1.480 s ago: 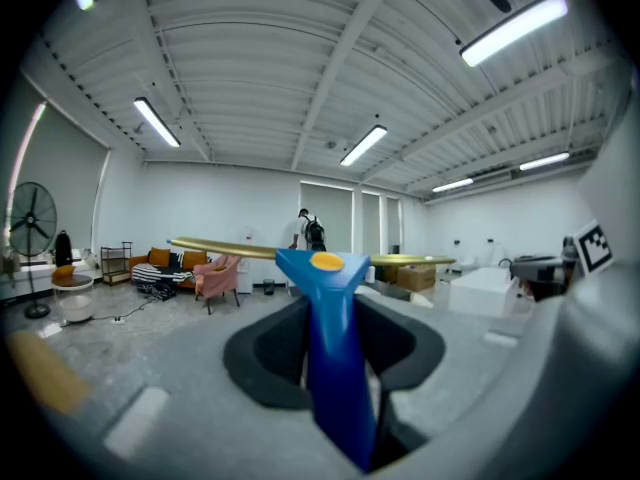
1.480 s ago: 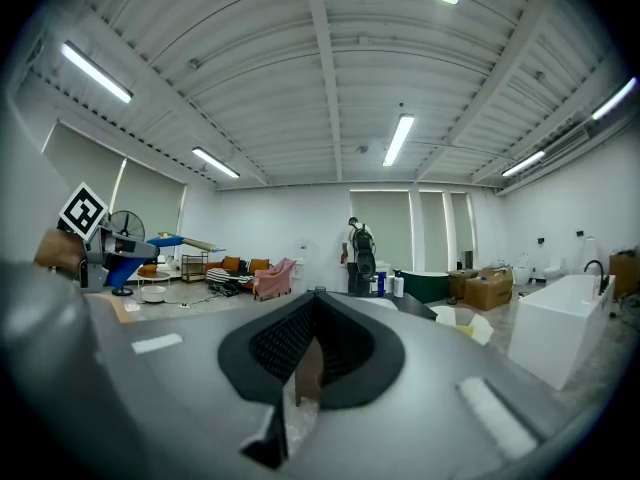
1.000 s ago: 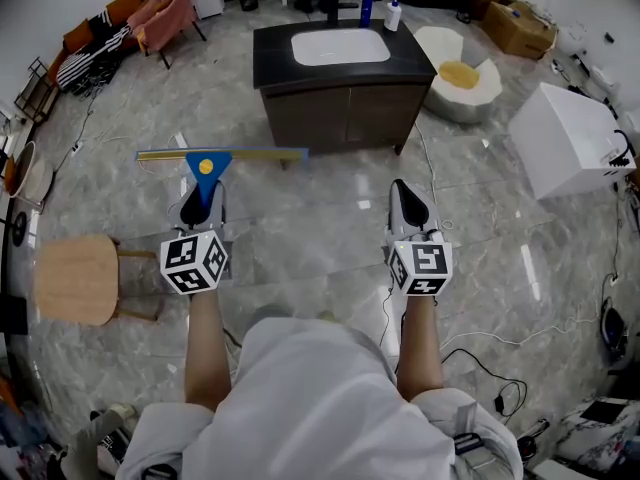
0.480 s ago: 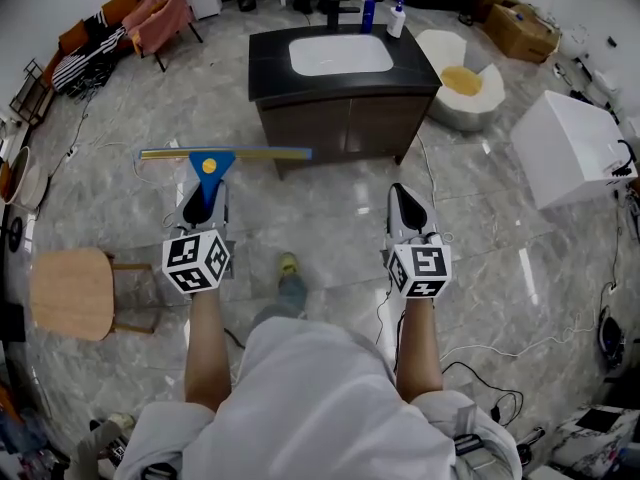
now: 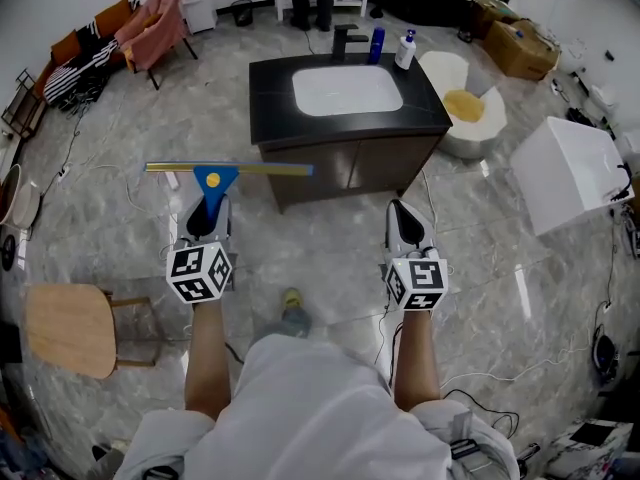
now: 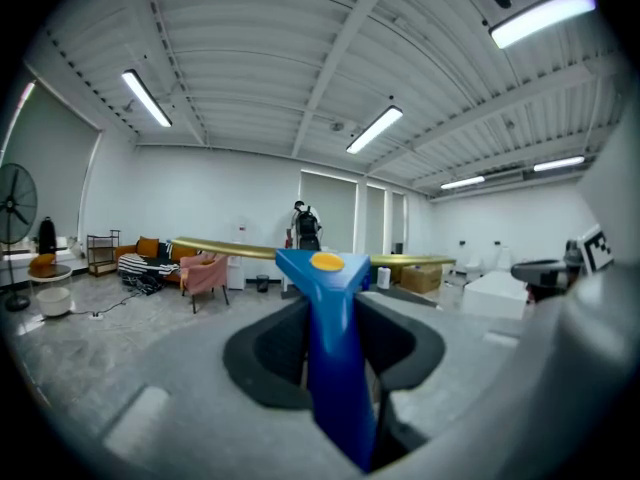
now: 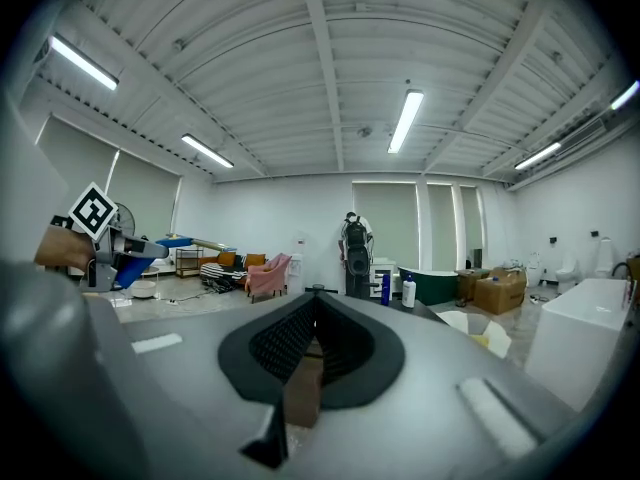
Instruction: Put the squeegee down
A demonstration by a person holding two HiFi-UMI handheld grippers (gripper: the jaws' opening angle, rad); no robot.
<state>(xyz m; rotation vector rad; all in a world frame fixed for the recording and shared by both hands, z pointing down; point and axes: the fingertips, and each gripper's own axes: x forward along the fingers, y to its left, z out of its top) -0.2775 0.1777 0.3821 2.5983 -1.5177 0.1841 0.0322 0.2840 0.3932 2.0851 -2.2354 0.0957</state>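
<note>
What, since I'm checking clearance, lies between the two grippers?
Only bare marble floor between left gripper and right gripper, in head view; a shoe shows just below that stretch.

The floor [image 5: 300, 233] is grey polished marble. In the upper middle of the head view stands a dark vanity cabinet [image 5: 340, 163] with a white sink [image 5: 347, 90] in its black top. A pink chair [image 5: 150, 18] is at the upper left, a round wooden stool [image 5: 65, 330] at the lower left, and a white box [image 5: 575, 173] at the right. Long lamps [image 7: 405, 118] shine on the white ribbed ceiling [image 7: 330, 68].
</note>
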